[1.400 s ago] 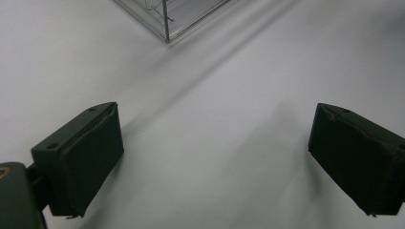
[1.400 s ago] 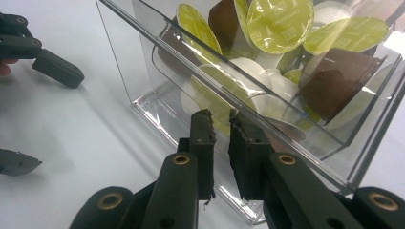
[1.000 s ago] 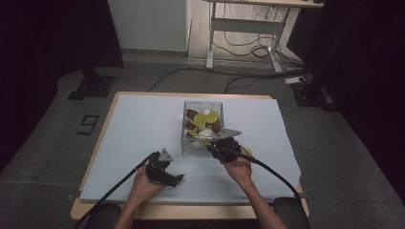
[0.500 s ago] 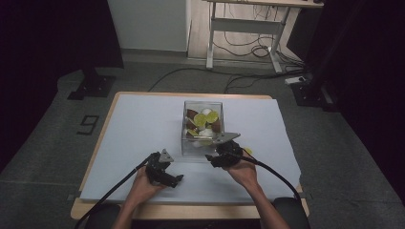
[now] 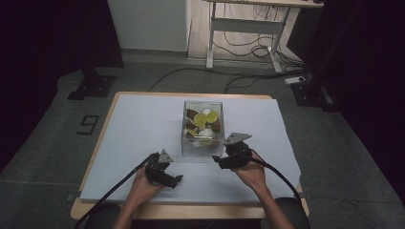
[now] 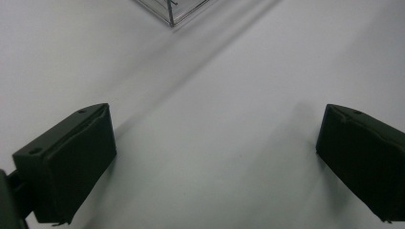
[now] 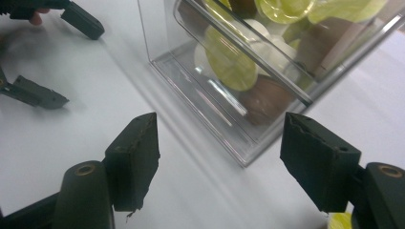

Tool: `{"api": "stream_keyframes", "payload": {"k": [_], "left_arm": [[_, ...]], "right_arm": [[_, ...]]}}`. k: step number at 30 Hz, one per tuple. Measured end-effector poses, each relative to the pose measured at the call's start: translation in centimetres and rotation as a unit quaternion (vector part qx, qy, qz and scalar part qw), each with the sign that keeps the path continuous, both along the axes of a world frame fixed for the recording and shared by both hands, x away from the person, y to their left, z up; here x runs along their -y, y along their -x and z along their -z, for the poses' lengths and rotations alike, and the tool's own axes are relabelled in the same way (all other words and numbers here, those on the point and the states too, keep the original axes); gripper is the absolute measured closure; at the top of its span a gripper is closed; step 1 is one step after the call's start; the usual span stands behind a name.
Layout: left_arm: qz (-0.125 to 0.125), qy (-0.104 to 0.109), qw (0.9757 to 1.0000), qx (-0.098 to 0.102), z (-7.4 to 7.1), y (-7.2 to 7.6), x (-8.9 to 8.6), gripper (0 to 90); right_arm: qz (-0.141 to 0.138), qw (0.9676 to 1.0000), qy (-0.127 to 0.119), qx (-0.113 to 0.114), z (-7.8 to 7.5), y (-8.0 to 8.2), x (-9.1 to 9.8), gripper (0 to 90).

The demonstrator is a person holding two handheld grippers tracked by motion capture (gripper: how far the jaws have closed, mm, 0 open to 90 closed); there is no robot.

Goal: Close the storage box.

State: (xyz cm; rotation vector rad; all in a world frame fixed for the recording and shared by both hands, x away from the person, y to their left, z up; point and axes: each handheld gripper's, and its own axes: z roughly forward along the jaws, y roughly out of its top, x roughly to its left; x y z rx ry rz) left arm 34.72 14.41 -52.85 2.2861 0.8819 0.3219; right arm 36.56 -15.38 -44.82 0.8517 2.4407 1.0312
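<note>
Box [image 5: 202,128] of slices sits just beyond the right gripper [image 5: 220,161], whose empty jaws have just been opening wide; a careless sweep could shove it.

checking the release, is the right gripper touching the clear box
Apart: the right gripper view shows the right gripper open, white table between both pads and the clear box.

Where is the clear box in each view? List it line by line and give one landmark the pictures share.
High view: the clear box sits mid-table, just beyond the two grippers, with yellow-green, white and brown pieces in it.
Left gripper view: one corner of it at the top edge.
Right gripper view: it takes up the upper right, above the open jaws.
Shared landmark: the pale table cover, under the box in all three.
</note>
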Motion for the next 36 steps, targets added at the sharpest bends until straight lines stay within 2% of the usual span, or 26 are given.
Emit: {"api": "stream_keyframes", "payload": {"k": [19,28,32,36], "left_arm": [[-0.001,-0.001,1.0,0.001,0.0,0.0,0.0,0.0],[-0.001,-0.001,1.0,0.001,0.0,0.0,0.0,0.0],[-0.001,-0.001,1.0,0.001,0.0,0.0,0.0,0.0],[-0.001,-0.001,1.0,0.001,0.0,0.0,0.0,0.0]], "right_arm": [[0.057,0.9983,0.008,-0.007,-0.1,-0.4,4.0,15.0],[0.076,0.9971,0.007,0.0,0.1,-0.4,6.0,14.2],[0.087,0.9962,0.003,-0.002,0.4,-0.5,6.7,14.2],[0.101,0.9949,0.009,-0.007,1.0,-0.6,7.5,14.1]]}}
